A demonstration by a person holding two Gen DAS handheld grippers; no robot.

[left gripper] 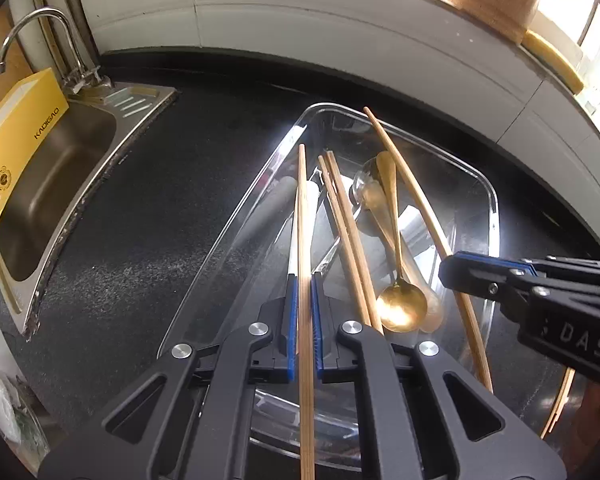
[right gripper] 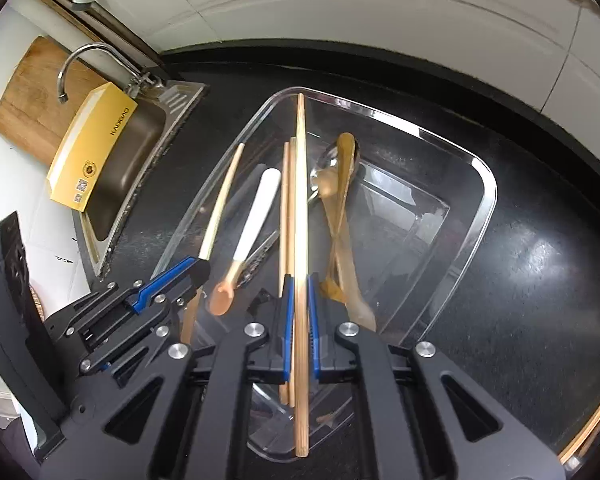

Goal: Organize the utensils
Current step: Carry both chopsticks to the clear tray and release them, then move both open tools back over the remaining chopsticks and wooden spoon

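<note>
A clear tray [left gripper: 488,208] on the black worktop [left gripper: 140,220] holds a chopstick pair [left gripper: 346,240], a gold spoon [left gripper: 400,304] and a white-handled utensil [right gripper: 256,216]. Above the tray, the left gripper [left gripper: 305,280] pinches one chopstick [left gripper: 304,220] between its jaws; the right gripper [right gripper: 300,280] pinches another chopstick [right gripper: 300,200] likewise.

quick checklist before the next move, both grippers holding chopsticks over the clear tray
1. Left gripper shut on a wooden chopstick: ok.
2. Right gripper shut on a second wooden chopstick: ok.
3. Both chopsticks over the clear plastic tray: ok.
4. Grippers apart from each other: ok.
5. Landing spot free: not ok; loose chopstick pair, gold metal spoon and white-handled spoon crowd the tray.
6. Chopstick tips touching the tray floor: cannot tell.
</note>
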